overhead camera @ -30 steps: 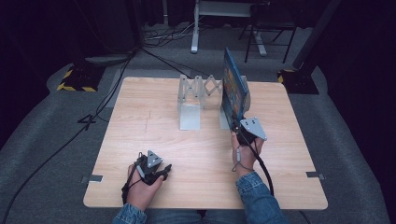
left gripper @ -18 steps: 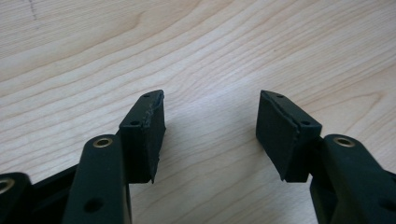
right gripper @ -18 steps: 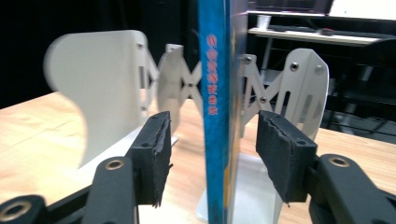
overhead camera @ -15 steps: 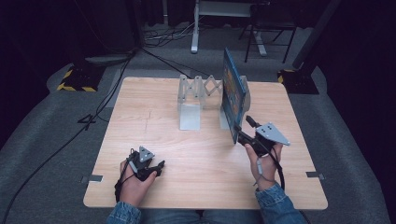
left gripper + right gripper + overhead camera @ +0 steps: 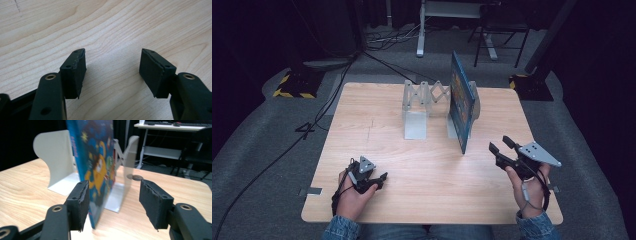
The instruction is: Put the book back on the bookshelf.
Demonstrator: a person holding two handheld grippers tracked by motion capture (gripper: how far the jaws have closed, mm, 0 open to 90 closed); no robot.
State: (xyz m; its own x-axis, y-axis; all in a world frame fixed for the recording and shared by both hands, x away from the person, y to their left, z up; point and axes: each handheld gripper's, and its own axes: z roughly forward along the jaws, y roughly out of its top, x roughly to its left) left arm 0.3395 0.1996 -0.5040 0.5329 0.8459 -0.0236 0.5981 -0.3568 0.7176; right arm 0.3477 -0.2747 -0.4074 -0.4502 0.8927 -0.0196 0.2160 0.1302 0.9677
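A blue picture book (image 5: 461, 103) stands upright on the wooden table (image 5: 362, 115), propped in a white expanding bookend rack (image 5: 421, 102). My right gripper (image 5: 499, 143) hovers just right of the book's near edge, open and holding nothing. In the right gripper view the book's cover (image 5: 96, 157) rises between the white bookend plates (image 5: 53, 152), ahead of my open right gripper (image 5: 113, 183). My left gripper (image 5: 381, 181) rests low near the front left of the table. In the left gripper view it (image 5: 113, 53) is open over bare wood.
Dark grey carpet surrounds the table, with cables (image 5: 312, 125) trailing at the left. A white desk frame (image 5: 422, 30) and chair legs (image 5: 492, 40) stand beyond the far edge. Yellow-black striped bases (image 5: 292, 85) sit at the back corners.
My right gripper has drawn away from the book's near edge, moving right and toward the front. The left hand shifted slightly left. The book stays upright.
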